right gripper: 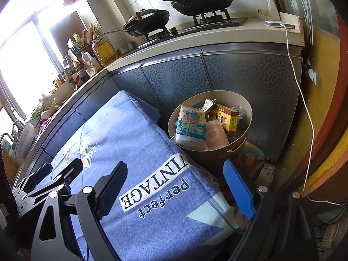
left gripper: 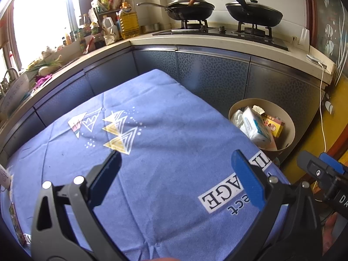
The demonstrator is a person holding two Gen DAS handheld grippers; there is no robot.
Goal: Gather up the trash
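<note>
Both claws are spread wide with nothing in them: left claw (left gripper: 176,171) hangs over the blue cloth (left gripper: 152,130) on the tabletop, right claw (right gripper: 180,180) over its "VINTAGE" corner. The trash bin (right gripper: 245,108) sits at about 1 o'clock, holding a tissue pack (right gripper: 191,126), paper cup (right gripper: 216,136) and yellow-red box (right gripper: 226,117).

We find the table (left gripper: 174,217) covered by a blue printed cloth (left gripper: 165,113). A small packet (left gripper: 15,224) and a white item (left gripper: 4,177) lie at its left edge.
</note>
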